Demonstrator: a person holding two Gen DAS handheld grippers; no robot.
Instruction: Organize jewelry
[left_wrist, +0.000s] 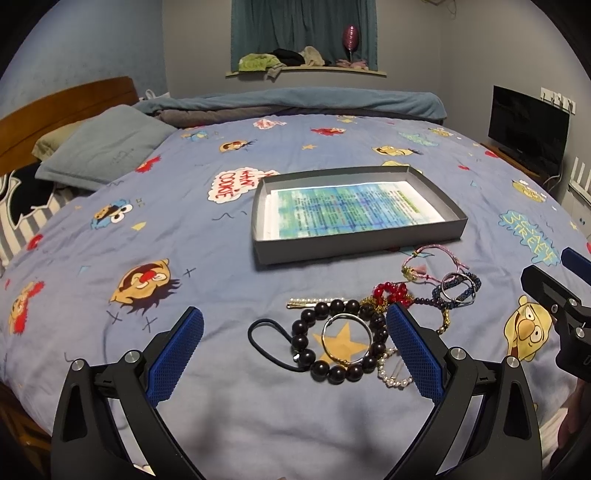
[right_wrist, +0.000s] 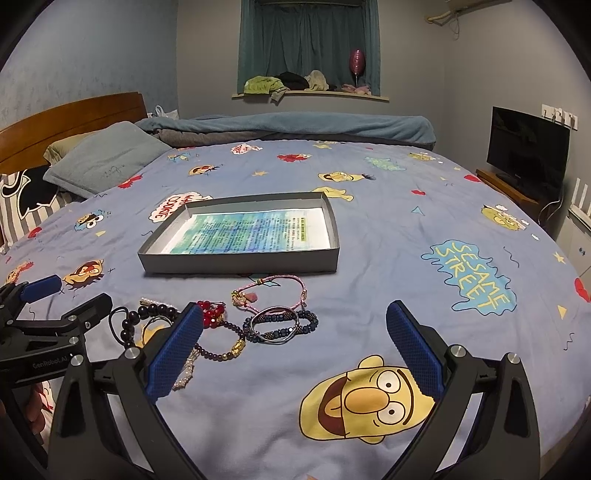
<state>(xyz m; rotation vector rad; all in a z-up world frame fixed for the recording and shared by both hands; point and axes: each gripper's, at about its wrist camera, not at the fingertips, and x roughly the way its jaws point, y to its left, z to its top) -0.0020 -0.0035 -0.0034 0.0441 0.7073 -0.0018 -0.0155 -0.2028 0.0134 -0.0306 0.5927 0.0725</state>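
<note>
While both hand-held grippers hover open, left (left_wrist: 295, 345) and right (right_wrist: 295, 341), the black bead bracelet (left_wrist: 334, 338) looks light, floppy, slippery; pinch one bead.

The bedspread (right_wrist: 388, 258) lies bare to the right of the grey tray (right_wrist: 240, 263) and the jewelry cluster (right_wrist: 258, 321), giving open passage there. The cluster occupies the near strip directly in front of the tray's near wall, leaving only a narrow gap between them. Left of the tray, pillows (right_wrist: 103, 162) bound the far-left approach; the folded blanket (right_wrist: 288, 127) blocks the far edge.
</note>
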